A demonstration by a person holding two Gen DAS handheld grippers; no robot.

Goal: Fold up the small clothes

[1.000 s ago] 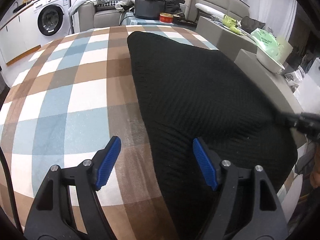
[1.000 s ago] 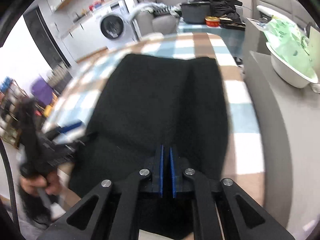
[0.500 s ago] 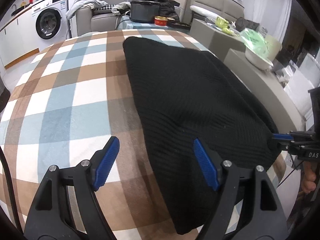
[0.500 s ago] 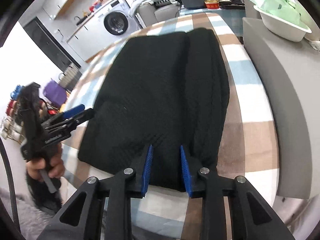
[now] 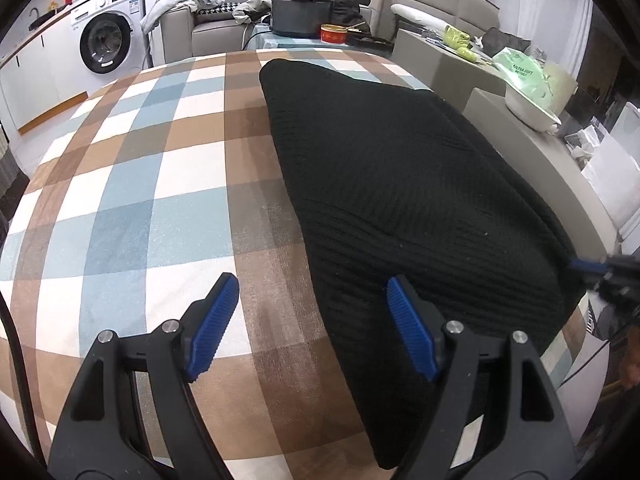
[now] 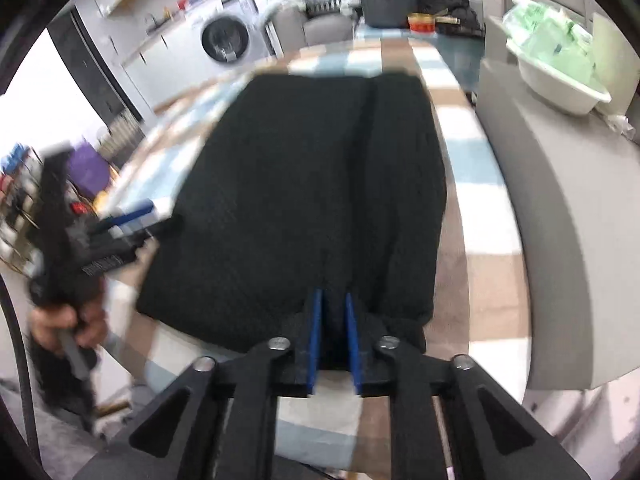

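Right wrist view: right claw [image 6: 333, 312] closing, seemingly pinching black garment [image 6: 320, 184]; left claw [image 5: 312, 312] spread.

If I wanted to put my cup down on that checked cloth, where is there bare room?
The widest bare stretch of the checked cloth lies left of the black knit garment, toward the washing machine. A narrow strip runs between the garment and the grey ledge. The ledge's far end is crowded by a white basin.
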